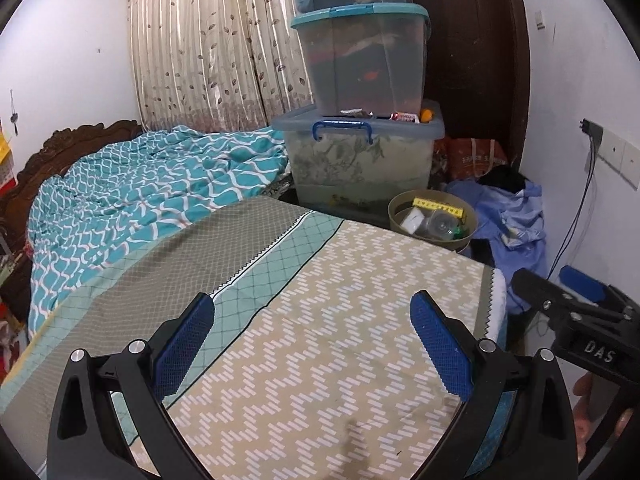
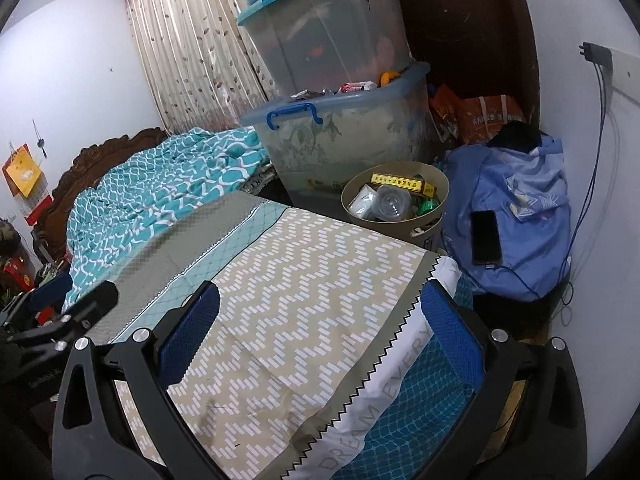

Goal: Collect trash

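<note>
Left hand-held gripper (image 1: 312, 320) hangs over the patterned bed sheet (image 1: 320, 360), blue pads spread wide, nothing between them, and beside it the right hand-held gripper (image 2: 320, 312) is just as wide and empty above the sheet's corner. Past the bed's far edge sits the round tan trash bin (image 2: 394, 196), holding a yellow box (image 2: 396, 182), a clear plastic bottle (image 2: 390, 202) and crumpled white paper. Right of the bin, a black phone (image 2: 486, 236) lies on a blue cloth bundle (image 2: 520, 232).
</note>
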Demonstrator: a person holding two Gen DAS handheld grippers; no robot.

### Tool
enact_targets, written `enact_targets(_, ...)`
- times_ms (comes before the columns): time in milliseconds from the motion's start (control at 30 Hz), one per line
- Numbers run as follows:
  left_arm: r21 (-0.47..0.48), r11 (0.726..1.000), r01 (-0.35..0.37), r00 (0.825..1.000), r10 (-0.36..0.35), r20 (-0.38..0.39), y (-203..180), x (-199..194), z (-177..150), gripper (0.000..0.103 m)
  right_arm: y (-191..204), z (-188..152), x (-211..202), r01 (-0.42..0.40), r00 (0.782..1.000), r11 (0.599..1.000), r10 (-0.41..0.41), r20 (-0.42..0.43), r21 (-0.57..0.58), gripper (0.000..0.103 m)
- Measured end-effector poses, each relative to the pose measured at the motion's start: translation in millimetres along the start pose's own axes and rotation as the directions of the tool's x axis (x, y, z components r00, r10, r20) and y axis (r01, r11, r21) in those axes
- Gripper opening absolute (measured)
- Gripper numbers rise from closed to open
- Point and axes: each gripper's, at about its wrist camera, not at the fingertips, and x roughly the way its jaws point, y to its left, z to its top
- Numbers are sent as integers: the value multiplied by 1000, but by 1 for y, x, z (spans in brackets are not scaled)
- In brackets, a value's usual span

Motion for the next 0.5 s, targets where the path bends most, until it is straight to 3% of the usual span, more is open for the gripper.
enact_targets(500, 9, 1000, -12, 1000, 12, 22, -3, -10, 0, 94, 3, -2, -9, -5, 1000, 1000, 5, 2, -8, 99)
